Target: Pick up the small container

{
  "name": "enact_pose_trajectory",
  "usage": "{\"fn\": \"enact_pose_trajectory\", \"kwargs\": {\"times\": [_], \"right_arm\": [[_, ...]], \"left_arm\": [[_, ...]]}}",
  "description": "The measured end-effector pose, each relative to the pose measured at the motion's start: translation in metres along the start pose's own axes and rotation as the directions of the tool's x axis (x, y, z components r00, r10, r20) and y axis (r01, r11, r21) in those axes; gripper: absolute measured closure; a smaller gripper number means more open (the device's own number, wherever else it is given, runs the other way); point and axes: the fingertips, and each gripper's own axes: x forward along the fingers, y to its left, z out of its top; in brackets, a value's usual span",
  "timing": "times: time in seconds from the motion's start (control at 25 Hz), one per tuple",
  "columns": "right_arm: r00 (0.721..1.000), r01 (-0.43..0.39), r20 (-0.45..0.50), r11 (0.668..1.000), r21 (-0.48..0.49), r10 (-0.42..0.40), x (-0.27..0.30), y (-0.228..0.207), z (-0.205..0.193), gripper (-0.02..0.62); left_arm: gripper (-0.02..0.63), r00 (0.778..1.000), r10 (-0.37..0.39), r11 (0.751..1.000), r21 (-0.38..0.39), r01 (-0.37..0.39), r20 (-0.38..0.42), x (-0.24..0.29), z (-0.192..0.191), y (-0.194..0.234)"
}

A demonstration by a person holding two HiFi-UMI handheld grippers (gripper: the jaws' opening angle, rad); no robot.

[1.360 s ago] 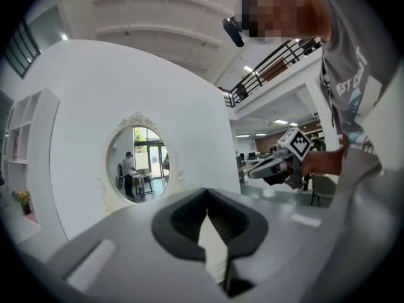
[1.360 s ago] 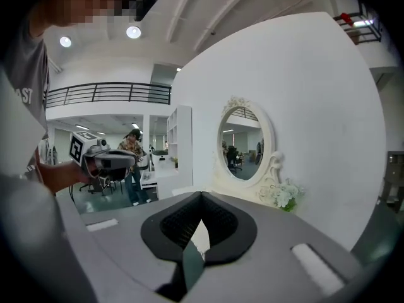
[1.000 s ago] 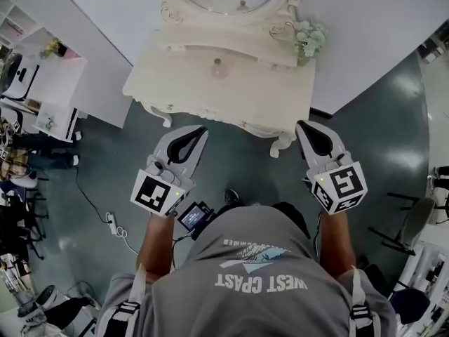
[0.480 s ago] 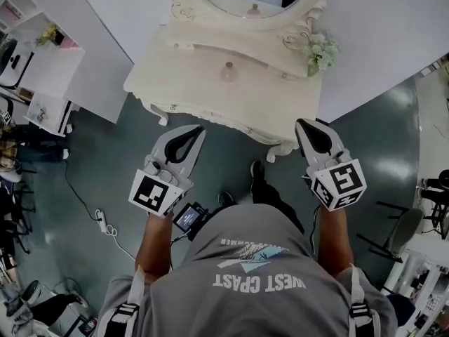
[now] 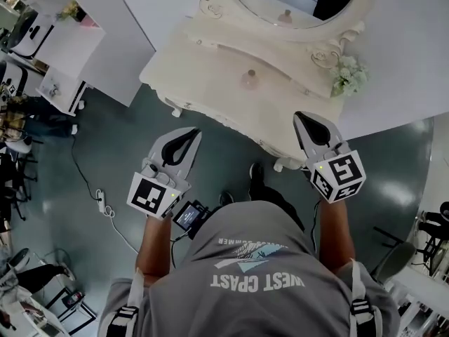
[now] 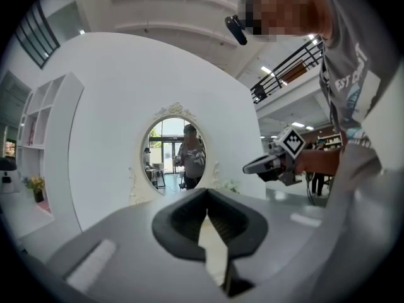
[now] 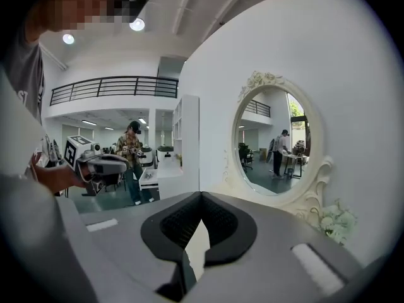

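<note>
The small container [image 5: 250, 80], a pale pinkish jar, stands near the middle of the cream dressing table [image 5: 210, 69], below the oval mirror [image 5: 295, 5]. My left gripper [image 5: 191, 133] hangs over the floor short of the table's front edge, shut and empty. My right gripper [image 5: 303, 118] is level with it on the right, close to the table's front right leg, also shut with nothing held. In the left gripper view the shut jaws [image 6: 207, 196] face the mirror [image 6: 173, 150], and the jar is hidden. The right gripper view shows its shut jaws [image 7: 201, 197].
A bunch of pale flowers [image 5: 349, 76] sits at the table's right end. A white shelf unit [image 5: 63, 55] stands at the left, with a cable and power strip [image 5: 102, 202] on the dark floor. Another person [image 7: 132, 160] stands far off in the hall.
The dressing table has shifted right and come closer in the head view as the person steps toward it. Both grippers stay shut, held out in front as before.
</note>
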Motion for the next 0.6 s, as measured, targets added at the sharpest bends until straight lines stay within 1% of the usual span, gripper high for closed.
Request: {"fn": "enact_pose_trajectory", "kwargs": {"times": [0.28, 0.44, 0.6], "right_arm": [[0.993, -0.122, -0.010, 0.993, -0.008, 0.122, 0.052, -0.047, -0.008, 0.595], [0.983, -0.180, -0.017, 0.984, -0.007, 0.180, 0.081, -0.077, -0.018, 0.594], [0.969, -0.246, -0.026, 0.969, -0.004, 0.246, 0.109, -0.092, -0.028, 0.594]], "left_arm": [[0.607, 0.994, 0.105, 0.994, -0.021, -0.106, -0.042, 0.048, -0.008, 0.015], [0.607, 0.985, 0.160, 0.987, -0.018, -0.162, -0.071, 0.078, -0.015, 0.022], [0.607, 0.972, 0.212, 0.976, -0.037, -0.217, -0.098, 0.094, -0.020, 0.029]]}}
